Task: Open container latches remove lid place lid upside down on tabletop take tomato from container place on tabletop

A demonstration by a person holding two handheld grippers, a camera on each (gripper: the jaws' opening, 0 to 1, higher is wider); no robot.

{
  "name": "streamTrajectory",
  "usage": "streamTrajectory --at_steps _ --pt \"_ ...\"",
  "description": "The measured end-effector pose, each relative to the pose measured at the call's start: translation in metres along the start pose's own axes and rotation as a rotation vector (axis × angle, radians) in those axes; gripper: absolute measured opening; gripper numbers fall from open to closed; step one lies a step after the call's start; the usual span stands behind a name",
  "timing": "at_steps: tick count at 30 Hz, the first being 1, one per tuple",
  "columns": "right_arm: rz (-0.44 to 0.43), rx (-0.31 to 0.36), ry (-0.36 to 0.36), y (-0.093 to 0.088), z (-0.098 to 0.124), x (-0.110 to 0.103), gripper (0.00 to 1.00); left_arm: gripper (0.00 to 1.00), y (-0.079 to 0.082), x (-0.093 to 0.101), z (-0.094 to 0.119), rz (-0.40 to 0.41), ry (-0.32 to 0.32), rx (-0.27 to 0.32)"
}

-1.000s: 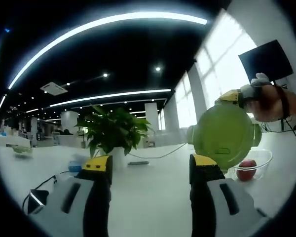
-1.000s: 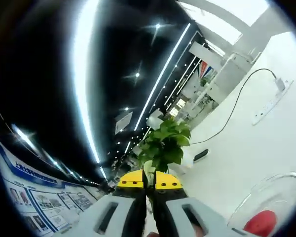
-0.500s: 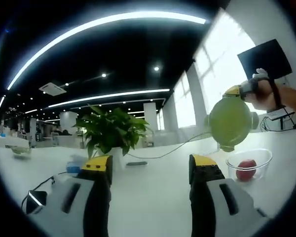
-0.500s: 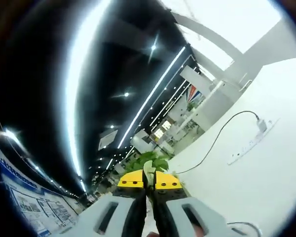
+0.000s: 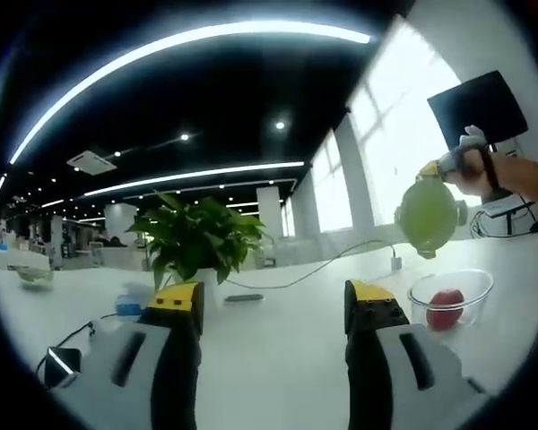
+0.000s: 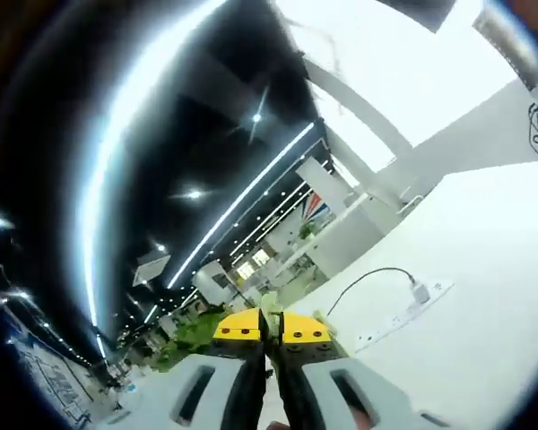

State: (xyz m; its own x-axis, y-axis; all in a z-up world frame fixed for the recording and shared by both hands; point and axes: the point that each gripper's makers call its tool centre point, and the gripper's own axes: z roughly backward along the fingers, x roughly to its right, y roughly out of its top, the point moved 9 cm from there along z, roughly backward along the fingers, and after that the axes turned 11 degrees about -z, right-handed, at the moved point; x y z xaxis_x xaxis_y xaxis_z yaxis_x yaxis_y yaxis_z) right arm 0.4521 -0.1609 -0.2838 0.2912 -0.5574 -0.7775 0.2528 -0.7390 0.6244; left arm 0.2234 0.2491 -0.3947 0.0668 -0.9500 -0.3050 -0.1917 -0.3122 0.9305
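- The lid (image 5: 428, 218) is a thin green disc with small tabs on its rim, held up in the air by the right gripper (image 5: 433, 170), above and just beyond the bowl (image 5: 451, 299).
- In the right gripper view that gripper (image 6: 271, 328) has its jaws pressed nearly together, a pale sliver of the lid's edge pinched between the yellow tips.
- The lid looks like light, stiff plastic. An edge pinch carries it, but a smooth rim may slip or swing if it is turned fast.
- To lay it upside down, the flat face should meet the table (image 5: 269, 358) first, with the grip kept on the rim.
- The left gripper (image 5: 273, 300) hangs over the table with its jaws wide apart and nothing between them.
- The tomato (image 5: 444, 309) sits in the clear bowl to the right of the left gripper.
- It is likely round, smooth and soft-skinned, so a gentle hold across its widest part suits it.
- The bowl may be glass and slide when nudged.
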Motion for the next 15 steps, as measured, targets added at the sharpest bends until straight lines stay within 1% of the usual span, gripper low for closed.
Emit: streamTrajectory --at_steps 2,3,4,8,10,15 --pt "0.002 -0.002 -0.019 0.0 -0.006 0.007 0.0 0.6 -0.001 -0.001 0.001 -0.004 0.001 -0.004" --pt "0.008 0.001 -0.041 -0.001 -0.009 0.011 0.0 0.6 -0.001 -0.002 0.001 -0.024 0.003 -0.011" --pt "0.008 0.003 -0.045 -0.002 -0.011 0.013 0.0 0.59 -0.001 -0.002 0.002 -0.039 0.006 -0.014" --pt "-0.003 0.001 -0.089 -0.007 -0.022 0.027 0.0 0.59 0.001 -0.005 0.002 -0.036 0.011 -0.004" --pt "-0.006 0.001 -0.102 -0.011 -0.027 0.031 0.0 0.59 0.002 -0.006 0.003 -0.04 0.014 -0.003" --pt "0.006 0.03 -0.116 -0.017 -0.042 0.043 0.0 0.59 0.001 -0.012 0.006 -0.054 0.028 -0.003"
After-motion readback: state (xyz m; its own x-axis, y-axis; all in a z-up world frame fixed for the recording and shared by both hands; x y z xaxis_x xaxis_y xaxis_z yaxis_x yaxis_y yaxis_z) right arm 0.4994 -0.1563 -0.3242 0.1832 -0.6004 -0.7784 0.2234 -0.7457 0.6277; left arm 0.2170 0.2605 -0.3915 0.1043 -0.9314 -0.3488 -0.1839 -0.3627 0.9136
